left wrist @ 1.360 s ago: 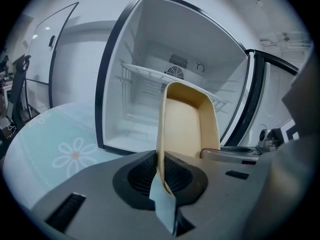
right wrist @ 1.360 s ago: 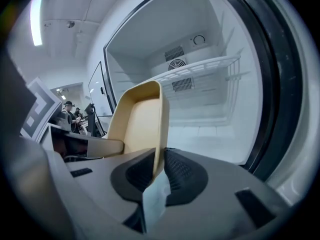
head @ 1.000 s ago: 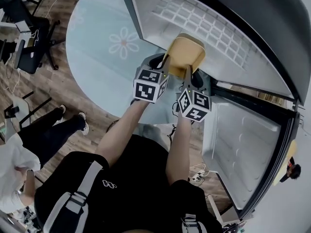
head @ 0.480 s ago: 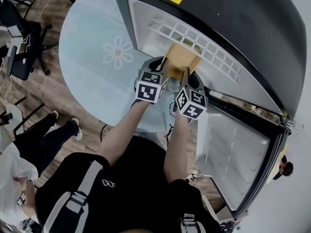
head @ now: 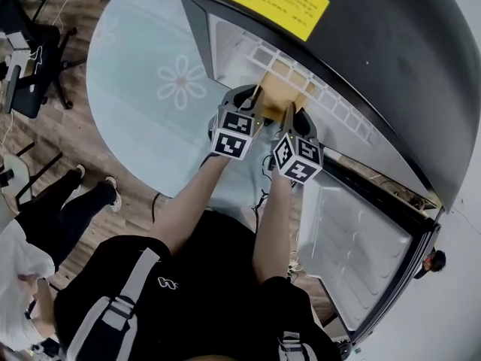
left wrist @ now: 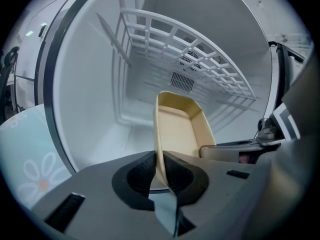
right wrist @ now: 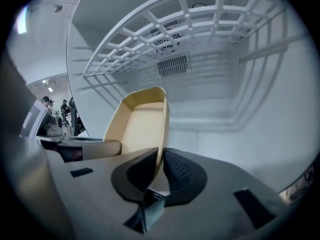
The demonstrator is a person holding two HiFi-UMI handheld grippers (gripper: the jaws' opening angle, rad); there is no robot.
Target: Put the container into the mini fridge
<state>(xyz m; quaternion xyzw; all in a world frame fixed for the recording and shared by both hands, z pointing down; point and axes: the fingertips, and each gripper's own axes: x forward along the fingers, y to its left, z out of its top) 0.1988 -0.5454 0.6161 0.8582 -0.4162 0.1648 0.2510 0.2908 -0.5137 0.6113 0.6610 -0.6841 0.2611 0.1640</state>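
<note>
The tan container (head: 279,90) hangs level inside the open mini fridge (head: 391,43), just beneath its white wire shelf (head: 301,74). My left gripper (head: 254,101) clamps its left wall and my right gripper (head: 290,116) its right wall. In the left gripper view the thin wall of the container (left wrist: 177,129) runs between the pads of the left gripper (left wrist: 161,166); those jaws have just been opening a little, with the wall still touching both pads. In the right gripper view the container (right wrist: 142,124) is pinched by the right gripper (right wrist: 161,171). The container looks empty.
The fridge door (head: 361,239) stands open at the right. A round glass table (head: 143,104) with a flower print carries the fridge. A person's legs (head: 68,201) and a chair (head: 30,59) are at the left. The fridge's back wall has a vent (left wrist: 182,80).
Both grippers have carried the container forward and slightly down, from in front of the shelf's edge to under the shelf inside the fridge. The head view has shifted too.
</note>
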